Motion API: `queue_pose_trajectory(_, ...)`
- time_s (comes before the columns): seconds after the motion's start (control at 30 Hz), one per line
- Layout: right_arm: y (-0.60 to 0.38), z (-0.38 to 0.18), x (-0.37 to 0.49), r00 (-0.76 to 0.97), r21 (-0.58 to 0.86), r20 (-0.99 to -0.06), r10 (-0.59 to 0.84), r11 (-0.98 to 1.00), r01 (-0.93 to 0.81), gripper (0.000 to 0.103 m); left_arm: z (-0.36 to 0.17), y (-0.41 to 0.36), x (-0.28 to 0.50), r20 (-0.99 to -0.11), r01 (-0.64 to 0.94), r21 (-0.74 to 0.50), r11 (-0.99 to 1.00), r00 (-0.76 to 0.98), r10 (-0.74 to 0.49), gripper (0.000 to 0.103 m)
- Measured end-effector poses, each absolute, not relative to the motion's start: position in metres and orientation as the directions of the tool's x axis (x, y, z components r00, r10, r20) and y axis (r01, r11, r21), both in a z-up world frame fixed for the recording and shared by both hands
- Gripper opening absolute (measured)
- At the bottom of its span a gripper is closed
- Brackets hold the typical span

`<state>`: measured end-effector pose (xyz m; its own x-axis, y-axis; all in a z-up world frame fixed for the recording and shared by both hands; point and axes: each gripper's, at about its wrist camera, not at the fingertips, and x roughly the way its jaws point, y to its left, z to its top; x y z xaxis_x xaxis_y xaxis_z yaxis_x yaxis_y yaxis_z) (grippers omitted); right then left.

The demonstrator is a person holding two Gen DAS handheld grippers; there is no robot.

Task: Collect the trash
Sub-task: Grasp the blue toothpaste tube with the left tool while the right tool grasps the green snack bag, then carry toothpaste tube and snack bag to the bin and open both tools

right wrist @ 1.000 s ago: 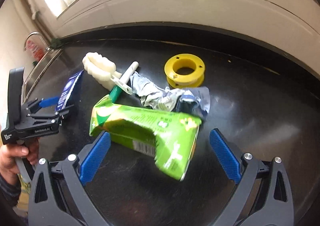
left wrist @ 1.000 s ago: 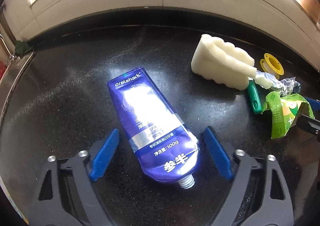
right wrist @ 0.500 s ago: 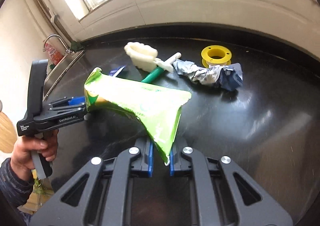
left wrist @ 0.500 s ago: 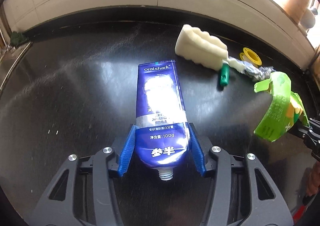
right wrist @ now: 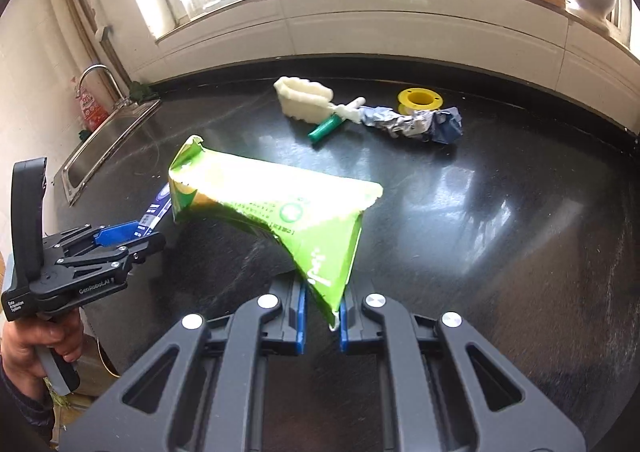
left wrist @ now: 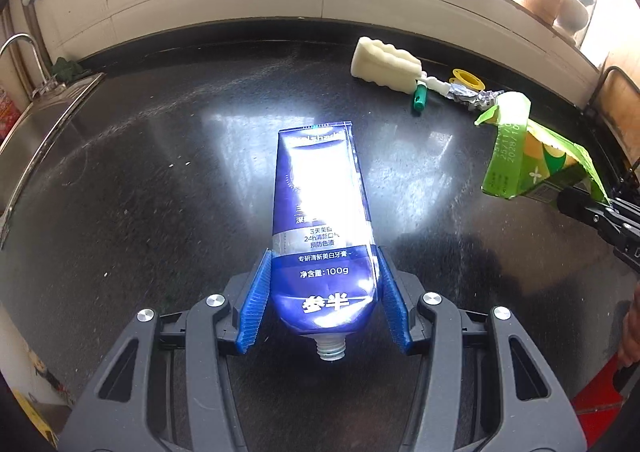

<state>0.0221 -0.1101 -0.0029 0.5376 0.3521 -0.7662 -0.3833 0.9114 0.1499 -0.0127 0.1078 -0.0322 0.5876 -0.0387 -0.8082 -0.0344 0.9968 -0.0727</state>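
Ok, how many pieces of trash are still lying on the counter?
3: a sponge brush, a crumpled wrapper and a yellow spool, clustered near the back wall. More may lie out of view.

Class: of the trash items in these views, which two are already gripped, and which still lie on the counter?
Blue toothpaste tube and green carton are gripped; sponge brush, crumpled foil wrapper and yellow spool still lie on the counter.
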Motion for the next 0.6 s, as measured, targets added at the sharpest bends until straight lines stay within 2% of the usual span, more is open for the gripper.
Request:
queue_pose_trajectory(0.27, -0.043, 0.015, 0.001, 0.531, 0.113, -0.742, 0.410, 0.856, -0.504, 0.012, -0.018, 0.151, -0.054, -0.776, -0.123, -0.076, 0.989, 0.631, 0.019, 0.050)
queue_pose_trajectory(0.47, 0.059, 0.012, -0.025, 0.432, 0.135, -0.736, 0.521, 0.739, -0.660, 0.012, -0.004, 0.232, -0.136, -0.741, -0.315, -0.049, 0.948, 0.648, 0.177, 0.050)
queue_pose_trajectory(0.6, 0.148, -0.004, -0.062, 0.303, 0.164, -0.748, 0.590, 0.607, -0.778, 0.012, -0.010, 0.291, -0.207, -0.747, -0.467, -0.037, 0.883, 0.600, 0.286, 0.050)
